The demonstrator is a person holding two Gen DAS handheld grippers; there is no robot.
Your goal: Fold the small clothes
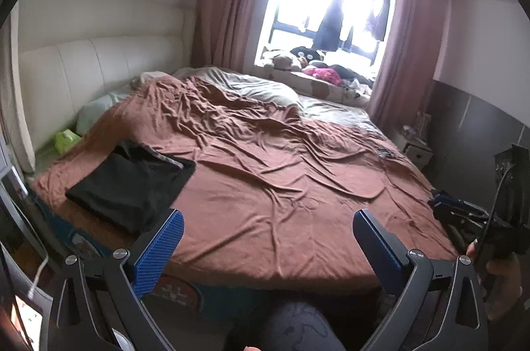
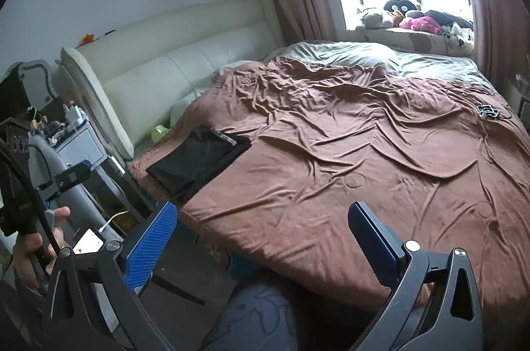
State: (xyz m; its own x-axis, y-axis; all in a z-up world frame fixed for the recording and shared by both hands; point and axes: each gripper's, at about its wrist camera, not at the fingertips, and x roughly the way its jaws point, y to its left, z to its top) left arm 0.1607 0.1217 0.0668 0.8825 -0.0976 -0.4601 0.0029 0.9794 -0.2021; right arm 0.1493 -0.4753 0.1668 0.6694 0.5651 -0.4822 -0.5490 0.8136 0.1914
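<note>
Meanwhile both grippers hung off the near edge of the bed (image 1: 281, 185), the left gripper (image 1: 268, 238) and right gripper (image 2: 261, 231) each with fingers spread wide and holding nothing. A folded black garment (image 1: 132, 182) lay flat on the brown sheet (image 2: 364, 169) near the bed's left corner, well apart from both

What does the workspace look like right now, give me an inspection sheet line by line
Surface: bed covered by a wrinkled brown sheet.
Job's things: one folded black garment lying flat near the bed's left corner.
Clutter: green packet by the headboard; small tangled item on the sheet's far right.
Grippers: left gripper open, empty, hovering over the bed edge; right gripper open, empty.
Cables: white cable beside the bed, plugged into a device.
Surroundings: cream headboard, bright window, plush toys on the sill.
</note>
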